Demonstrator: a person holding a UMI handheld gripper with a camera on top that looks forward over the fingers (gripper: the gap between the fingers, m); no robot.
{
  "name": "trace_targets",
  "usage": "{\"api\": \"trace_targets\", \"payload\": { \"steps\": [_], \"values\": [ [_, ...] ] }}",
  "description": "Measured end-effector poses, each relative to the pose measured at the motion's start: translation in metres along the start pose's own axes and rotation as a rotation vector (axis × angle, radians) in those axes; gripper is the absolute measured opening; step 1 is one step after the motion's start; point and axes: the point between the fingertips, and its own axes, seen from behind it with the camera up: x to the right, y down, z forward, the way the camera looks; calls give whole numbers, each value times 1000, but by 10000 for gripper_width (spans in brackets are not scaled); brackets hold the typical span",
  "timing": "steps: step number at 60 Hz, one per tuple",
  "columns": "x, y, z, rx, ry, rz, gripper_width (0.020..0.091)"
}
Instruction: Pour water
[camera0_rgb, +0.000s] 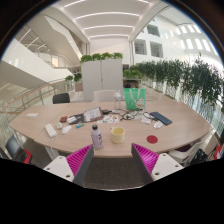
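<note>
The water bottle (97, 137) stands upright on the near part of the long pale table (150, 135), with its long axis vertical and a dark cap on top. Just to the right of the bottle, very near but not touching as far as I can tell, sits a small yellow cup (118, 133), which I judge to be the vessel for the pouring. To the right of the bottle, beyond the cup, lies a small red round thing (151, 139), and further that way a dark flat book or folder (161, 119). To the left of the bottle and a little behind it there are papers and small items (66, 122), too small to name. Far behind the bottle, on the other side of the table, a green transparent object (135, 97) stands, and behind that are rows of indoor plants (185, 75) and a tall white atrium. The gripper (113, 160) is held before the table with its two fingers (74, 162) spread wide and nothing between them; the pink pads face each other over bare space. From the gripper, the bottle lies ahead and slightly to the left of the middle line, well apart. In my judgement the coming move needs a straight approach forward with a small turn left, so that the fingers pass on both sides of the upright body, without knocking the cup beside it.
</note>
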Motion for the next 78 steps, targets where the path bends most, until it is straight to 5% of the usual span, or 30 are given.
{"api": "trace_targets", "payload": {
  "steps": [21,32,61,65,68,78],
  "values": [
    [-24,13,28,27,194,7,835],
    [-57,38,64,65,134,-3,832],
    [-92,81,364,211,78,7,832],
    [-95,68,381,242,62,5,756],
    [-96,69,390,237,54,-23,550],
    [-106,60,397,320,35,-22,547]
  ]
}}
